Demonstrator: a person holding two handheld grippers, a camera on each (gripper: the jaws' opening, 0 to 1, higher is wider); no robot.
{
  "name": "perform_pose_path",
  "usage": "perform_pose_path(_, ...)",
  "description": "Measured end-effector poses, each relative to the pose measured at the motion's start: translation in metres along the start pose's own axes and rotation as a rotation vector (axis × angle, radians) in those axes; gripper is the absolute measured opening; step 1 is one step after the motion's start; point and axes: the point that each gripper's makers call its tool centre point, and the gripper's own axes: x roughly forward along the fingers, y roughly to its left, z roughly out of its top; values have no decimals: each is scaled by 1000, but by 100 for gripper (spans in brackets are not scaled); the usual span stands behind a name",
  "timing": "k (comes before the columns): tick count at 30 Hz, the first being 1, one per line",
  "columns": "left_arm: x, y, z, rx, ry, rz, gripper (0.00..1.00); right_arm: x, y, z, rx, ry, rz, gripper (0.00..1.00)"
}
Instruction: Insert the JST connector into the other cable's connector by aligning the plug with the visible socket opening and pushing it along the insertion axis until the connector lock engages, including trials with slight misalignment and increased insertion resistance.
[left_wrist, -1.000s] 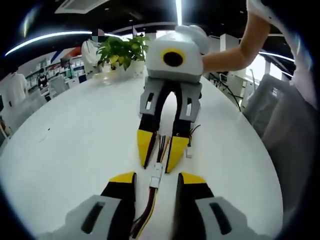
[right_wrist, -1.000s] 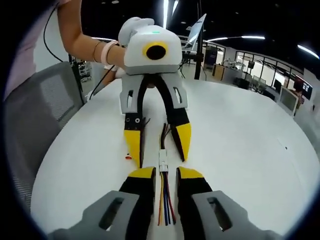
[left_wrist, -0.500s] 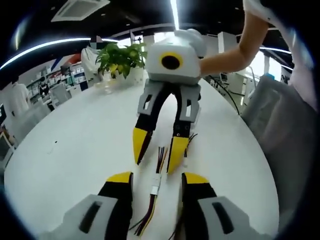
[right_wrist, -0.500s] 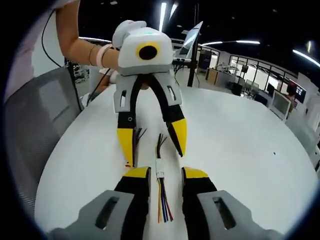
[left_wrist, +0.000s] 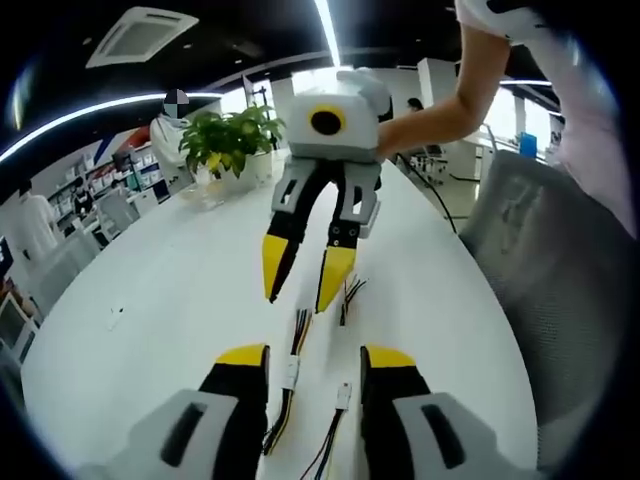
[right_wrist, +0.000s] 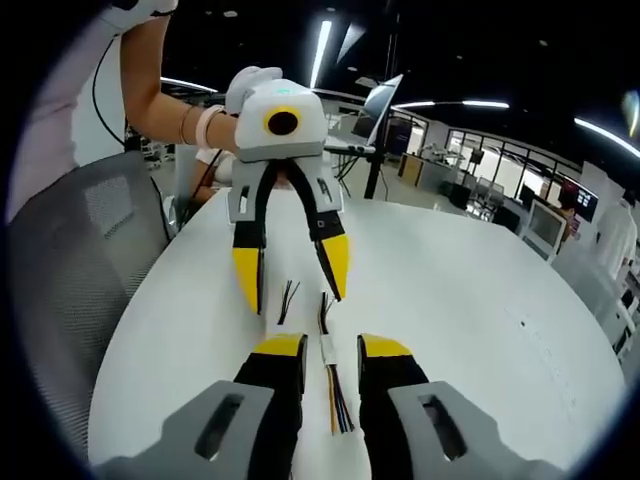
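Observation:
On the white table (left_wrist: 160, 290) lies a cable with a small white JST connector (left_wrist: 292, 372) at its middle; coloured wires run out of both its ends. In the right gripper view the same connector (right_wrist: 327, 350) lies between my jaws with coloured wires (right_wrist: 340, 410) trailing toward me. My left gripper (left_wrist: 317, 360) is open above it, holding nothing. My right gripper (left_wrist: 305, 290) hangs open above the far wires, off the table. From the right gripper view, the left gripper (right_wrist: 290, 285) is raised and open, and my right gripper (right_wrist: 332, 350) is open.
A second loose cable with a white plug (left_wrist: 343, 393) lies just right of the first; its dark wire ends (right_wrist: 288, 295) splay out. A potted plant (left_wrist: 232, 130) stands at the table's far end. A grey mesh chair (left_wrist: 530, 260) sits by the table edge. A person's arm (right_wrist: 160, 90) holds each gripper.
Both grippers have lifted and drawn back from the cable, which stays flat on the table. The second cable's plug has come into the left gripper view.

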Motion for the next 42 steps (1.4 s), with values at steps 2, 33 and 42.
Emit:
perform_pose_path(2,0,-4,-3,3,9,-6,31,-1,6,-4,1,10,10,15)
perform_pose_path(33,19,-18,-47,-37,69,-35,9,7,31,-63,123,95,26,12)
perform_pose_path(42,21,-17,-49,-81,43,-35,9,8,31,-69,147,99,18,11)
